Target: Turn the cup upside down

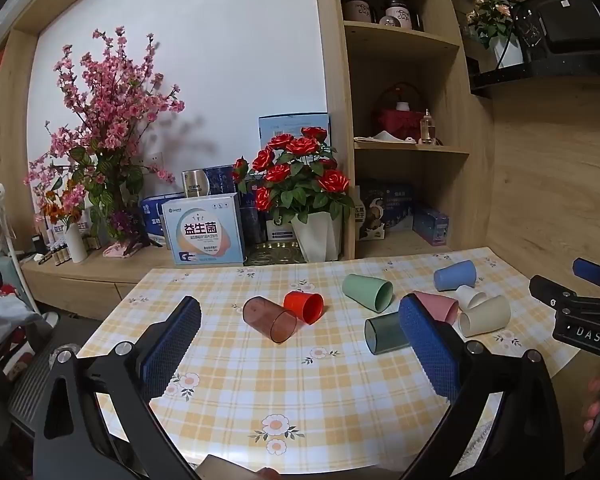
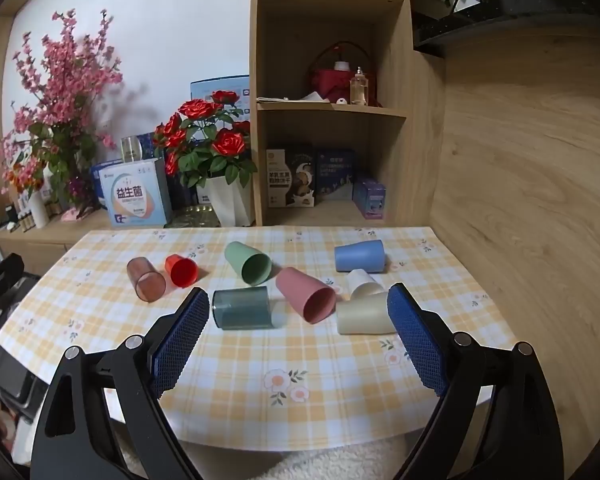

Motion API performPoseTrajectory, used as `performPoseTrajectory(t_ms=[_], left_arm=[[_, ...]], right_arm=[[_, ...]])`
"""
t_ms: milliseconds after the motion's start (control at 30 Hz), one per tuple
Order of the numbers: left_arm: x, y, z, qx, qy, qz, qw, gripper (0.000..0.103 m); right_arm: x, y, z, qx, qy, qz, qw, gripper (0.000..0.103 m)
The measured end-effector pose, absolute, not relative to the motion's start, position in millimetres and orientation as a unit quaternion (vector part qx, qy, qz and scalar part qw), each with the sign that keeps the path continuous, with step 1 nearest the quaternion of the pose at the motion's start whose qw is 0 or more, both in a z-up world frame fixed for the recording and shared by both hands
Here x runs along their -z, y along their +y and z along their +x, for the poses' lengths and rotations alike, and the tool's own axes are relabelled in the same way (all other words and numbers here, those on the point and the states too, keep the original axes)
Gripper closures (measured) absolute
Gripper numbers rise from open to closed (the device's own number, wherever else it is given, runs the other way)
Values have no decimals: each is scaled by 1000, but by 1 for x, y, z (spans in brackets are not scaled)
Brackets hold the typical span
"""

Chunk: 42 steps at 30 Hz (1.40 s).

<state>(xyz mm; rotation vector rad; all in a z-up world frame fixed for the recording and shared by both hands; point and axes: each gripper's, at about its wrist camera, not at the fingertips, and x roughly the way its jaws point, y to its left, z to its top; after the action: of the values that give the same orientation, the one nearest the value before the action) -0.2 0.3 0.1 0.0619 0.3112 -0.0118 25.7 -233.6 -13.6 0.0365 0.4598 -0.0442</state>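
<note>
Several cups lie on their sides on the checked tablecloth (image 2: 240, 364): a clear brown cup (image 1: 269, 319) (image 2: 145, 279), a red cup (image 1: 304, 307) (image 2: 181, 270), a green cup (image 1: 367, 291) (image 2: 248, 261), a dark clear cup (image 1: 384, 335) (image 2: 242, 307), a pink cup (image 1: 440, 305) (image 2: 306, 294), a blue cup (image 1: 455, 275) (image 2: 359, 255), a white cup (image 1: 470, 295) (image 2: 362, 283) and a cream cup (image 1: 485, 316) (image 2: 364, 314). My left gripper (image 1: 300, 344) is open and empty, short of the cups. My right gripper (image 2: 296, 332) is open and empty, above the near table, facing the dark and pink cups.
A white pot of red roses (image 1: 300, 184) (image 2: 208, 140), boxes (image 1: 204, 228) and pink blossom branches (image 1: 100, 120) stand on the low cabinet behind the table. A wooden shelf unit (image 2: 332, 100) rises at the back right. The right gripper's body (image 1: 580, 312) shows at the left view's right edge.
</note>
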Motion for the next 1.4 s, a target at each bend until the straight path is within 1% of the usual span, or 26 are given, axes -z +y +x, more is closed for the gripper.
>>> performPoseTrajectory(t_ms=[400,1400], left_arm=[[-8,6,-3,2,150,30,988,6],[-1,3,-1,2,154,28,988,6]], right_arm=[[14,-232,23,23,227,18,973,15],[12,-236,23,31,219,19,975,15]])
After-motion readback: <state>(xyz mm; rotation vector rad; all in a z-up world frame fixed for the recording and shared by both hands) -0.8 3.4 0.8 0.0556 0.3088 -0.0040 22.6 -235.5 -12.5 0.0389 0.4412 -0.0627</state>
